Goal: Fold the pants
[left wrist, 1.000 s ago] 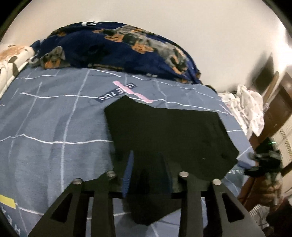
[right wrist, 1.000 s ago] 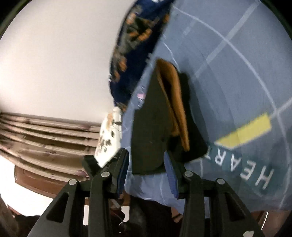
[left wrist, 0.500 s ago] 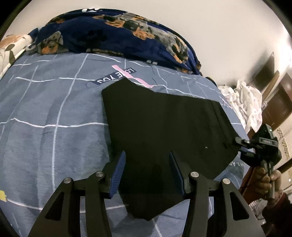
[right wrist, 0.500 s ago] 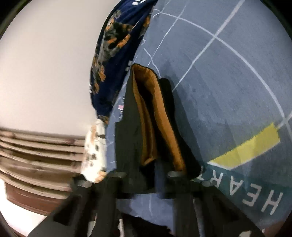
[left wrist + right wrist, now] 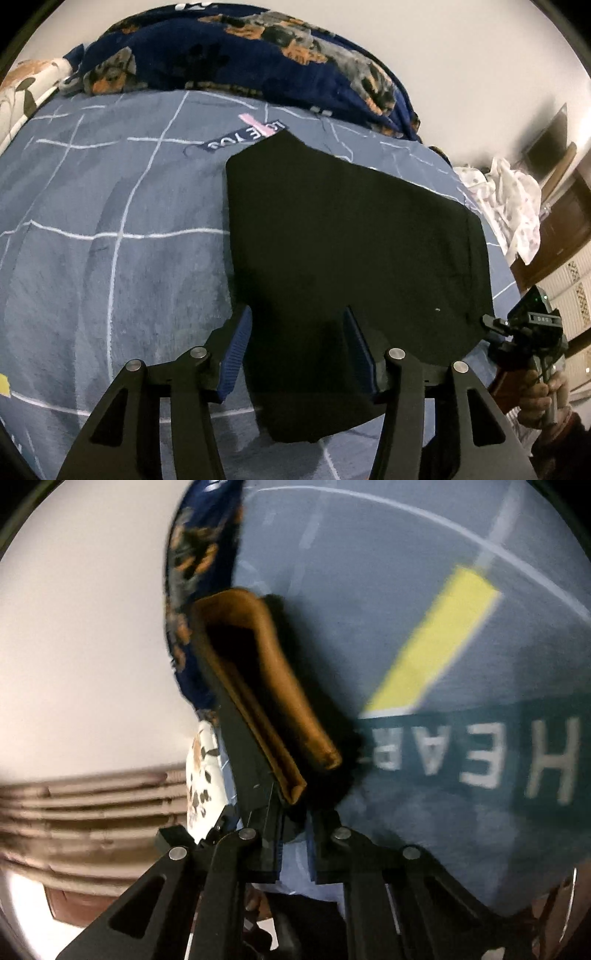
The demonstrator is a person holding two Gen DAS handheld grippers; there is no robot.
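**Now the left tongs are free, and the right tongs close on the hem**

Largest first: the bed sheet (image 5: 110, 258), blue-grey with white lines, carries the black pants (image 5: 332, 240), which lie flat as 1 folded panel in the middle of it. Behind them is the dark blue blanket (image 5: 240, 55) with dog prints, against the wall.

What changed in the last 1 second: the left gripper (image 5: 297, 347) held a piece of the black cloth between its fingers, and now its jaws stand wide apart, with the near edge of the pants lying loose between and below them. So I judge that this fold is laid down and released on the left side.

The right gripper (image 5: 295, 834) was open around the end of the pants, and now its jaws are nearly together. They seem to pinch the black edge of the pants (image 5: 258, 738), where the orange-brown lining (image 5: 266, 686) shows inside the open end. This view is blurred, so the contact is not fully sure. In the left view the same gripper (image 5: 489, 325) sits at the right corner of the panel, touching it.

My judgement: the next fold will probably be carried from this right end.
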